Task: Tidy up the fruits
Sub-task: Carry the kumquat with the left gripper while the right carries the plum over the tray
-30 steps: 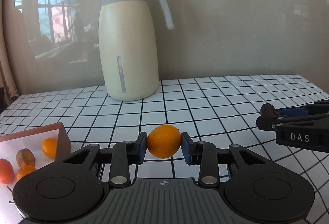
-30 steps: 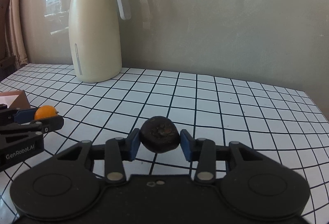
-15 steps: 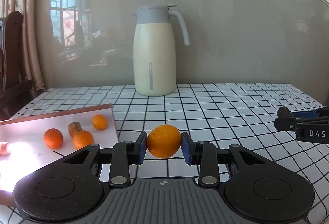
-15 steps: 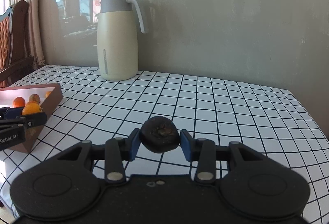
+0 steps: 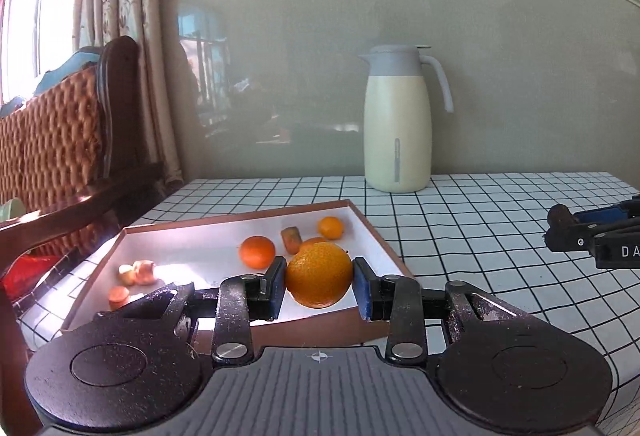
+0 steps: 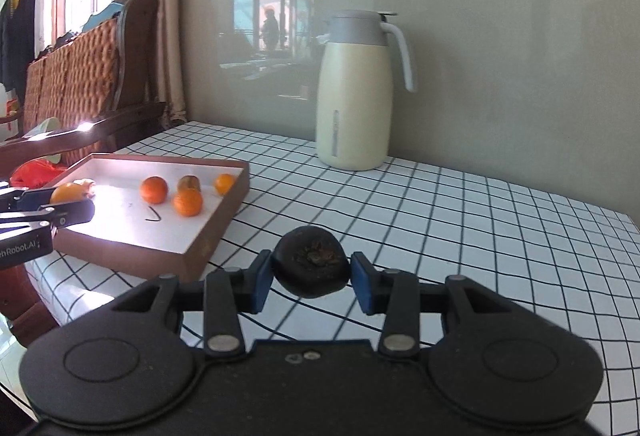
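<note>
My left gripper (image 5: 319, 286) is shut on an orange (image 5: 319, 274) and holds it over the near right part of a brown-rimmed box with a white floor (image 5: 380, 238). Several small oranges (image 5: 257, 251) and brownish fruits (image 5: 291, 239) lie in the box. My right gripper (image 6: 309, 276) is shut on a dark wrinkled fruit (image 6: 309, 267) and holds it above the checked tablecloth, to the right of the box (image 6: 230, 213). The left gripper with its orange (image 6: 67, 192) shows at the left edge of the right wrist view.
A cream and grey thermos jug (image 5: 400, 123) stands at the back of the table near the wall. A wooden chair with a woven back (image 5: 52, 131) stands left of the table. The table's left edge runs just past the box.
Both grippers have swung left and pulled back from the jug. The box has come fully into view, and the left gripper's orange now hangs over it.
</note>
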`<action>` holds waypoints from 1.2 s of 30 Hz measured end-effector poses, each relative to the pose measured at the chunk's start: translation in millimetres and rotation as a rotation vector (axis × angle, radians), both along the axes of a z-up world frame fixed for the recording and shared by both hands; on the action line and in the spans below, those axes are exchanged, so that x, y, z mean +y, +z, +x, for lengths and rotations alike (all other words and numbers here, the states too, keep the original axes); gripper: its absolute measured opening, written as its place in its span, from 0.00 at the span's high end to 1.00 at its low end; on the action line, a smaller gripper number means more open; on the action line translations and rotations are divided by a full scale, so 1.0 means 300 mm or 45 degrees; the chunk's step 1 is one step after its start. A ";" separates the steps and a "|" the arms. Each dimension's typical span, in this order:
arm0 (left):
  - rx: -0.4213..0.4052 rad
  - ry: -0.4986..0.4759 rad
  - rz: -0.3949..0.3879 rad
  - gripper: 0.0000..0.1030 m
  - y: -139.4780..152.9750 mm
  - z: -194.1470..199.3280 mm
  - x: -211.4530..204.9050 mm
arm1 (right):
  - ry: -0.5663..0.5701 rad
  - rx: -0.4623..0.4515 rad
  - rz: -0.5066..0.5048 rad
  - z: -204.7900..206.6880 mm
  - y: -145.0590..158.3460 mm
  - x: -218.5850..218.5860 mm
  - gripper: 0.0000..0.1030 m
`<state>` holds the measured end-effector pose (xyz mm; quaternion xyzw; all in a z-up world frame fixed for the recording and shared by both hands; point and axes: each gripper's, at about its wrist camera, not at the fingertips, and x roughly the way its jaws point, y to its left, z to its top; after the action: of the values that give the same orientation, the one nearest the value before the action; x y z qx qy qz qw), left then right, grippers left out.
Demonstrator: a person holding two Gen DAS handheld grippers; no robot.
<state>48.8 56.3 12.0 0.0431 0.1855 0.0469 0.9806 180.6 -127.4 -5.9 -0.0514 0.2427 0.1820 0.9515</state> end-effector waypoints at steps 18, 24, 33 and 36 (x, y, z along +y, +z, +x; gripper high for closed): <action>-0.066 0.289 -0.007 0.65 0.015 -0.074 0.333 | 0.239 -0.092 0.015 -0.014 0.052 0.283 0.68; -0.094 0.346 0.023 0.65 0.026 -0.054 0.403 | 0.280 -0.142 0.013 0.017 0.076 0.379 0.68; -0.110 0.377 0.018 0.65 0.028 0.023 0.471 | 0.220 -0.139 -0.017 0.098 0.077 0.459 0.68; -0.128 0.392 0.010 0.65 0.043 0.051 0.499 | 0.211 -0.141 -0.009 0.122 0.083 0.471 0.68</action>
<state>64.1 206.0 24.9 0.0157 0.1403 0.1995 0.9697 217.3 13.9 19.1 -0.0846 0.1852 0.2560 0.9450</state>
